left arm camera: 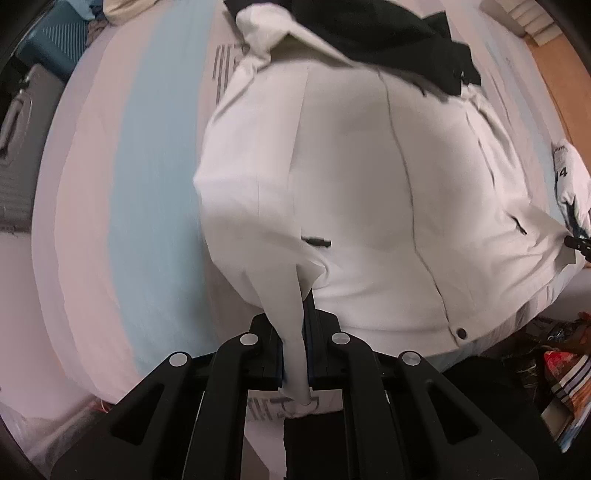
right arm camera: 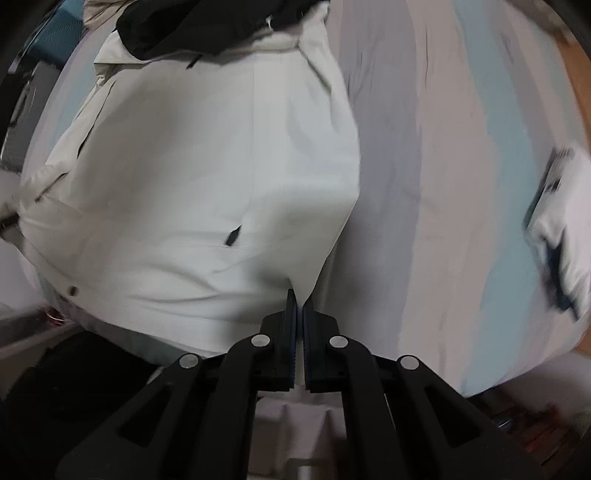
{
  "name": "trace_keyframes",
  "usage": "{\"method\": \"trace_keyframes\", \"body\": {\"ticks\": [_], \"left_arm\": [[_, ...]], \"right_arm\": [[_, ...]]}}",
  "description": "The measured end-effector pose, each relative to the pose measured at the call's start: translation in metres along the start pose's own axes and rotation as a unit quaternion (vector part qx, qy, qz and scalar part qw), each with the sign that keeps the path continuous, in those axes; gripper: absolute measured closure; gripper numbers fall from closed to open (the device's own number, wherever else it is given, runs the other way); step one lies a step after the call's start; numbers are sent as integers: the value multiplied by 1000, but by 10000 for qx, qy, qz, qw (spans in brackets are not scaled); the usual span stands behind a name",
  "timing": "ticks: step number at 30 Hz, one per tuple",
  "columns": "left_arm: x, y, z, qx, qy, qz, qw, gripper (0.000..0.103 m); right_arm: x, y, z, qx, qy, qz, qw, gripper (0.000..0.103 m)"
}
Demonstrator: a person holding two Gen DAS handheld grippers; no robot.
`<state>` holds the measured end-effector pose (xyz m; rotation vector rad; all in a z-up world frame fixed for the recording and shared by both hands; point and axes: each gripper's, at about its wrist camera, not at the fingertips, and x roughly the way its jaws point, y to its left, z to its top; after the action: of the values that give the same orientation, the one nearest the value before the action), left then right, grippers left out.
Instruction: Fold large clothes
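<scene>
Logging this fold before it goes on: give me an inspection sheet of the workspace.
Surface: bed sheet, pale with light blue stripes.
Job's things: white jacket spread on the bed, black lining showing at its far end.
Clutter: small white garment on the sheet, apart from the jacket.
Grippers: left hand-held gripper shut on the jacket's near hem; right hand-held gripper shut on the hem at the other corner.
Cables: nothing seen.
Surroundings: teal suitcase beside the bed; wooden floor beyond it.

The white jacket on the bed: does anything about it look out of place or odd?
Yes. A black garment lies over the top of the white jacket, covering its collar end. It would likely get in the way of folding.
</scene>
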<state>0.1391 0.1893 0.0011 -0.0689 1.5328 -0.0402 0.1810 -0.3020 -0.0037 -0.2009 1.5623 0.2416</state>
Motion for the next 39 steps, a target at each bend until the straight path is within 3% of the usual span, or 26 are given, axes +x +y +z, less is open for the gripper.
{"method": "trace_keyframes", "body": {"ticks": [1, 6, 19, 26, 39], "left_arm": [[-7, 15, 1, 31, -39, 9, 10000, 97], [-20, 16, 22, 75, -277, 101, 9995, 97], [-30, 44, 78, -309, -521, 17, 9982, 96], [-32, 48, 134, -139, -767, -8, 9970, 96], [-13, 61, 259, 137, -1128, 98, 9935, 96]], "right_arm": [[2, -4, 3, -21, -29, -14, 10000, 101], [-1, -23, 35, -46, -268, -56, 9996, 102], [-12, -39, 108, -120, -487, -423, 9978, 102], [-17, -46, 154, -177, -673, -573, 9959, 102], [-15, -65, 274, 13, -1147, -598, 9916, 102]]}}
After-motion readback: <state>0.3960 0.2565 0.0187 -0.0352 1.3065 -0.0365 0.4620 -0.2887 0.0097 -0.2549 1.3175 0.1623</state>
